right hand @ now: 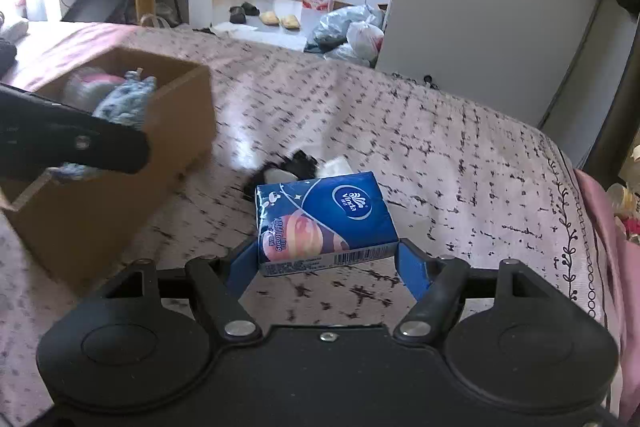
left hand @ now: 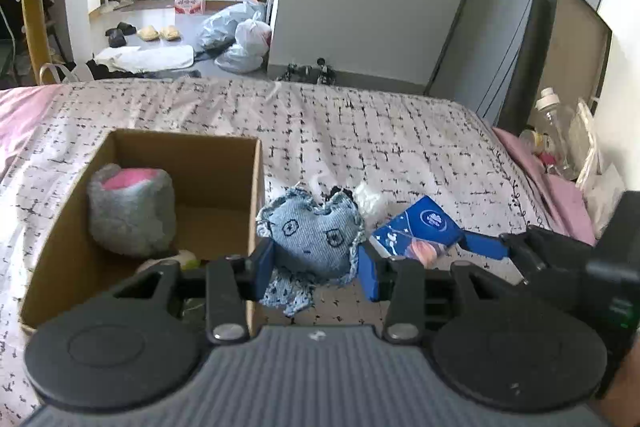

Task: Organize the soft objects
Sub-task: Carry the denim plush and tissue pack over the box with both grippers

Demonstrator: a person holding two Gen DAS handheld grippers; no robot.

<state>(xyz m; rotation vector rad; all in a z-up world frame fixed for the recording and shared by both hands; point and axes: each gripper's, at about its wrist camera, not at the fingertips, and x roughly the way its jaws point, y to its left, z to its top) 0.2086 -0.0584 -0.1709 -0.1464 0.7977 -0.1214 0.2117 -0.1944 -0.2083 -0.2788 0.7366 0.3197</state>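
On a bed (left hand: 400,131) with a black-and-white patterned cover, the left tongs (left hand: 316,263) pinch a denim stuffed toy (left hand: 312,235) just beside an open cardboard box (left hand: 240,187) that holds a grey and pink plush (left hand: 132,211). The right tongs (right hand: 324,259) clamp a blue tissue pack (right hand: 324,215) between both blue pads. A small black and white item (right hand: 300,165) lies on the cover just behind the pack.

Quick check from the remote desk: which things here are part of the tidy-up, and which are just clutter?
Job:
cardboard box
grey-pink plush in box
denim toy, left gripper
tissue pack, right gripper

Lying about:
plastic bags
slippers
bottle
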